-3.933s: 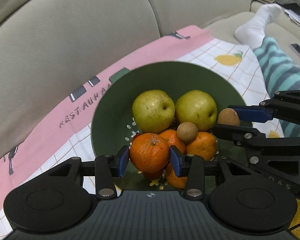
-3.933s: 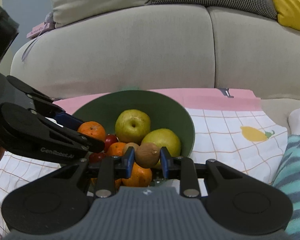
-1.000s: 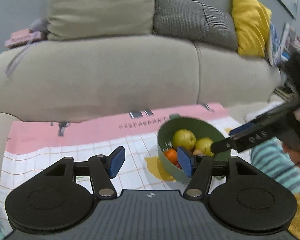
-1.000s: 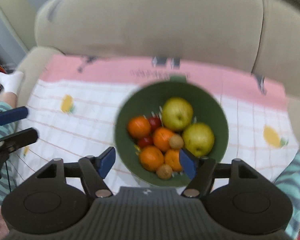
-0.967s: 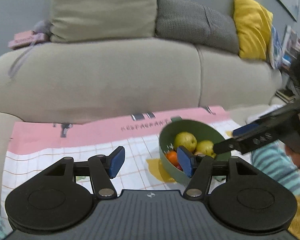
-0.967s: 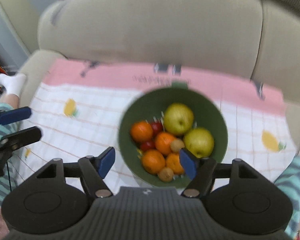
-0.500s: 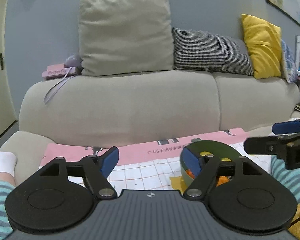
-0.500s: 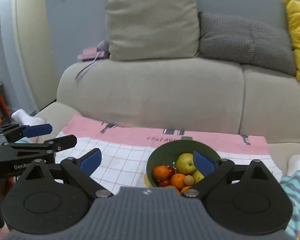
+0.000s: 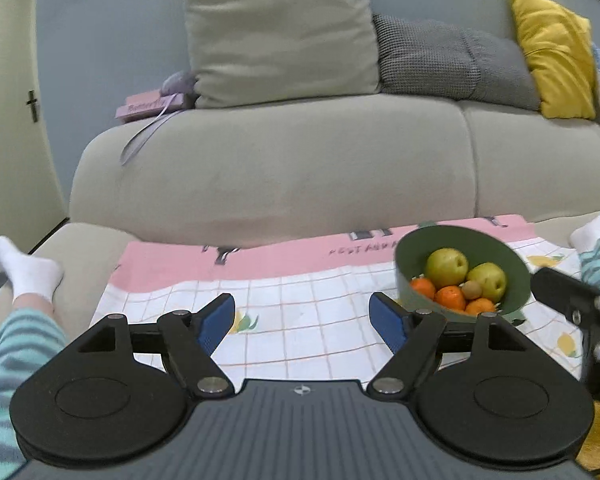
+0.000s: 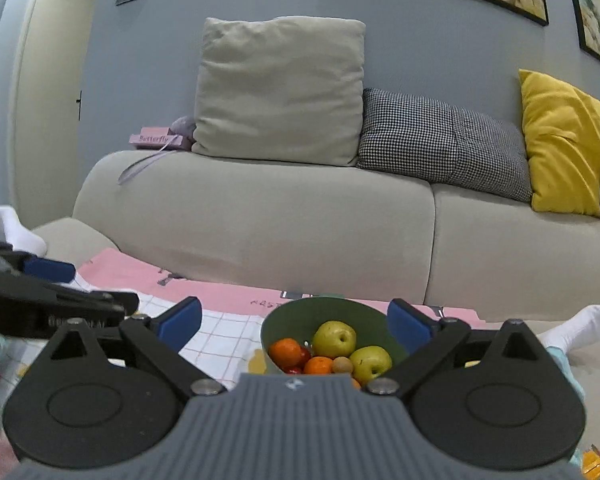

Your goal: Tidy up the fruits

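A green bowl [image 9: 420,240] sits on a pink and white checked cloth [image 9: 284,296] on the sofa seat. It holds two yellow-green apples [image 9: 446,267], several oranges [image 9: 451,297], a small brown kiwi [image 9: 471,289] and red fruit. The bowl also shows in the right wrist view [image 10: 296,314], with an apple [image 10: 335,338] and an orange [image 10: 286,352] in it. My left gripper [image 9: 302,320] is open and empty, left of the bowl and back from it. My right gripper [image 10: 294,322] is open and empty, raised in front of the bowl.
A beige sofa back [image 9: 280,168] rises behind the cloth, with beige [image 10: 278,88], checked [image 10: 440,142] and yellow [image 10: 560,140] cushions on top. A pink book [image 10: 154,140] lies at its left end. Legs in striped trousers and white socks [image 9: 24,272] flank the cloth.
Both grippers have let go of their fruit, opened wide and pulled back and up from the bowl. The orange and the kiwi now lie in the bowl.
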### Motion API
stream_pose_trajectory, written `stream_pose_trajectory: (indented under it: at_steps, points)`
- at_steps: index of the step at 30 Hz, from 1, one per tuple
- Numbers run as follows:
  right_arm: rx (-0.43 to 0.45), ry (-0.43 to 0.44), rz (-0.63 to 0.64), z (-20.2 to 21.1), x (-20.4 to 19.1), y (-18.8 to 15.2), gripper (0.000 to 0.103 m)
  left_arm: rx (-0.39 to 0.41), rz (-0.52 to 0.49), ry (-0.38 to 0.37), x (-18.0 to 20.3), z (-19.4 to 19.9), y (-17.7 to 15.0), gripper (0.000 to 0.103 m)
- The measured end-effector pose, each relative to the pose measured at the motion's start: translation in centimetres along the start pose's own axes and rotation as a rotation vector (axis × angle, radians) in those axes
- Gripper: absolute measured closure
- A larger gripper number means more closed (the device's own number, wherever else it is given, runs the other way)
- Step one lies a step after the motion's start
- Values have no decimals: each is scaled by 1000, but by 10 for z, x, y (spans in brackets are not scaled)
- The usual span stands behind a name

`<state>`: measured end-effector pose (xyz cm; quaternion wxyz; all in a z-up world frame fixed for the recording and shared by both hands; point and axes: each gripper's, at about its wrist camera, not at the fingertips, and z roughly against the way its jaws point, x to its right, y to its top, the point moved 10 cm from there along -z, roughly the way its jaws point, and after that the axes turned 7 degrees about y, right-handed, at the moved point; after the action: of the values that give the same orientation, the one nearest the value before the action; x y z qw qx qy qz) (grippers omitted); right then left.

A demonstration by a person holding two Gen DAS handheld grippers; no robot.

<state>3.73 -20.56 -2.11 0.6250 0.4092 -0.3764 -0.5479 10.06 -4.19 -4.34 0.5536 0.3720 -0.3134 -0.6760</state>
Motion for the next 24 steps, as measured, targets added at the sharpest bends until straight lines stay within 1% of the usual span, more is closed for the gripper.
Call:
stream_pose_trajectory:
  at_steps: [3, 5, 8, 12, 17, 24]
  points:
    - [-41, -36, 6, -10, 3, -16, 6, -16, -10, 16, 0, -6, -6, 13]
    - [-81, -30, -35, -18, 6, -28, 6, -26, -13, 22, 1, -10, -10, 13]
    - [-108, -40, -96, -24, 13, -43, 6, -44, -23, 41, 1, -17, -16, 13]
    - [-150, -59, -124, -31, 14, -56, 6, -77, -22, 46, 2, -28, -22, 13]
    - [-145, -55, -124, -31, 13, -64, 4, -113, -49, 50, 5, -36, -33, 13]
    - [-164, -49, -131, -40, 11, -66, 4, -123, -63, 47, 7, -38, -36, 13]
